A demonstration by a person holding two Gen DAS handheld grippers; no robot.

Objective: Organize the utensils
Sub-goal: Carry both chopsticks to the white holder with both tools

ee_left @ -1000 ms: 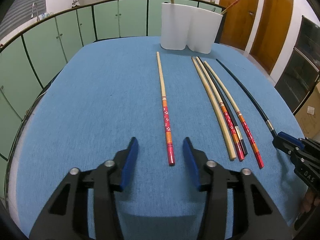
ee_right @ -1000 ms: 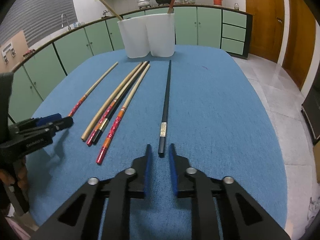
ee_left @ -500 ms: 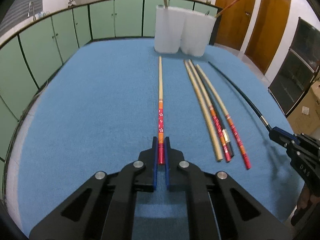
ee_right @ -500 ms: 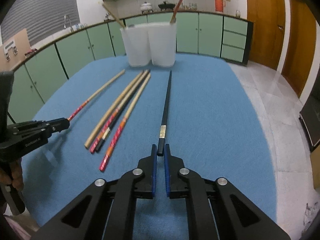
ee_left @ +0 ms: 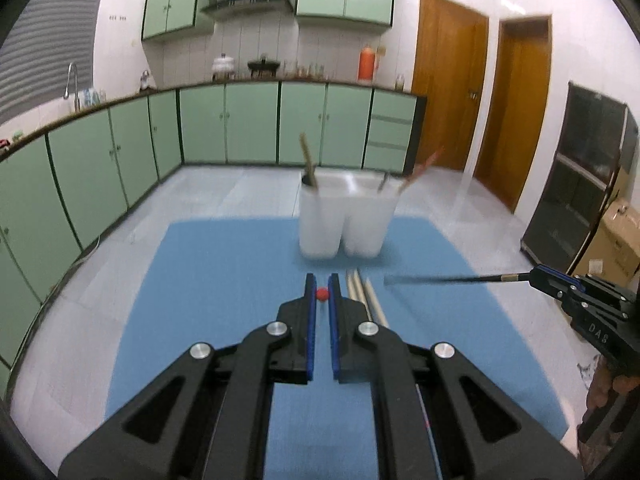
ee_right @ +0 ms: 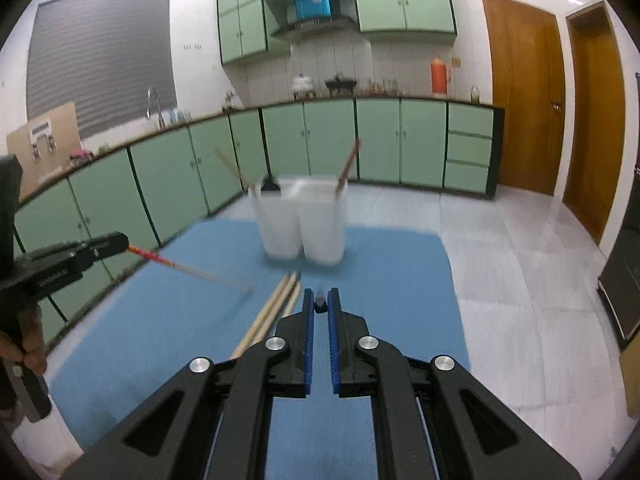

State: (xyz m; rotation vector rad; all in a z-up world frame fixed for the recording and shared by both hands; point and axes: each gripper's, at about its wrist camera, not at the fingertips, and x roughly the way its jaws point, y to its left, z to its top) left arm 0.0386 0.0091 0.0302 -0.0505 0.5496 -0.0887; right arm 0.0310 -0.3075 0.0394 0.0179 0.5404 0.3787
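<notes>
My left gripper [ee_left: 322, 289] is shut on the red-handled bamboo chopstick [ee_left: 322, 293], seen end-on in the left wrist view; in the right wrist view it sticks out of that gripper [ee_right: 120, 242] above the table as a red and tan stick [ee_right: 192, 270]. My right gripper [ee_right: 320, 302] is shut on the black chopstick [ee_right: 320, 302]; in the left wrist view it juts left from that gripper [ee_left: 538, 276] as a dark rod [ee_left: 440, 279]. The white two-cup holder [ee_left: 344, 216] stands ahead with several sticks in it. Other chopsticks [ee_right: 276, 308] lie on the blue table.
The blue table [ee_left: 224, 280] ends just behind the holder [ee_right: 302, 220]. Green cabinets [ee_left: 120, 160] line the far and left walls. Grey tiled floor [ee_right: 500, 248] lies to the right, with wooden doors [ee_right: 524, 100] and a dark cabinet [ee_left: 580, 184] beyond.
Both grippers have lifted off the table with their chopsticks and tilted up toward level. The left gripper closed on the red-handled chopstick a moment before, and the right one closed on the black chopstick.
</notes>
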